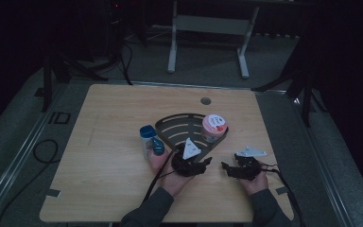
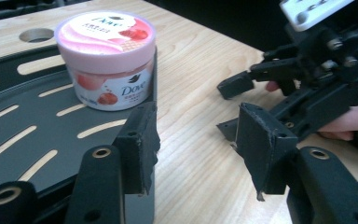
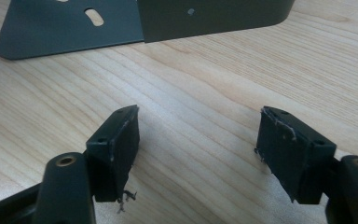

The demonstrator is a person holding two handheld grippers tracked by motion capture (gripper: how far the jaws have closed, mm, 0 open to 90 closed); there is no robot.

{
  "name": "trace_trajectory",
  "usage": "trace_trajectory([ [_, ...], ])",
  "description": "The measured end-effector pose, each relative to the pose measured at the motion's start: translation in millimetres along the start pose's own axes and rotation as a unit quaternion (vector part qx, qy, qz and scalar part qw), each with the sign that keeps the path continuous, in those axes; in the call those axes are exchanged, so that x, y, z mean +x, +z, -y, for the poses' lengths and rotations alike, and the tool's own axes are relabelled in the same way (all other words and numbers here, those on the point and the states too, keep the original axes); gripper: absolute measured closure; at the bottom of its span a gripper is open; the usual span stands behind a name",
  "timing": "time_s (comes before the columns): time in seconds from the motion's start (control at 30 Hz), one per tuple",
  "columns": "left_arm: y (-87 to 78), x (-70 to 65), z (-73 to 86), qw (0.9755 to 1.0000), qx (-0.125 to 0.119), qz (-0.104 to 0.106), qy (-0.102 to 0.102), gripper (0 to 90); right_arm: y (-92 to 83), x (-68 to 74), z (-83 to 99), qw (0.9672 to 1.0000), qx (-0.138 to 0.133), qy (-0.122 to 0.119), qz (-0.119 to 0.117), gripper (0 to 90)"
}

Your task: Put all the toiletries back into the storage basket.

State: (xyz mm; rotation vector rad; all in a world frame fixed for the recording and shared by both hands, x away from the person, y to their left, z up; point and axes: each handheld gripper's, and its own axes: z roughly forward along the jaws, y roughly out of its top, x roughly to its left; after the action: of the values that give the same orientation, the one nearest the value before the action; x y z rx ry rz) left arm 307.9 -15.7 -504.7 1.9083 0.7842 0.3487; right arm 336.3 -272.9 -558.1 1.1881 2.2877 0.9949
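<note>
Sitting at the rack's (image 1: pixel 170 126) rim — pink jar (image 1: pixel 214 127), bare tabletop (image 1: pixel 108 113) alongside.

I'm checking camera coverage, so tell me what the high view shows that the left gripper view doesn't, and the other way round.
High view alone: a blue-capped bottle standing left of the dark slotted rack, the person's sleeves, and the floor beyond the table.

Left gripper view alone: the Dove lettering and fruit picture on the pink jar, close up, and the left claw open over bare wood.

Both: the pink jar on the rack's edge, the round hole in the table, and the right claw, open.
</note>
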Motion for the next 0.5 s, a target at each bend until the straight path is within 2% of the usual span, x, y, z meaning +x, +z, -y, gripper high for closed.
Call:
trace_trajectory([
  [0.23, -16.9, 0.7, -0.1, 0.9999, -0.004, 0.01, 0.013, 49.9, 1.1, 0.1, 0.2, 0.9999, 0.003, -0.007, -0.009, 20.7],
  [0.37, -35.0, 0.4, -1.5, 0.9995, -0.017, 0.012, 0.022, 50.3, 1.2, 0.5, 0.2, 0.9999, 0.004, -0.007, -0.01, 19.8],
  [0.5, -44.5, 4.3, -1.5, 0.9993, -0.02, 0.012, 0.028, 50.6, 1.1, 0.5, 0.3, 0.9999, 0.004, -0.006, -0.009, 19.8],
])
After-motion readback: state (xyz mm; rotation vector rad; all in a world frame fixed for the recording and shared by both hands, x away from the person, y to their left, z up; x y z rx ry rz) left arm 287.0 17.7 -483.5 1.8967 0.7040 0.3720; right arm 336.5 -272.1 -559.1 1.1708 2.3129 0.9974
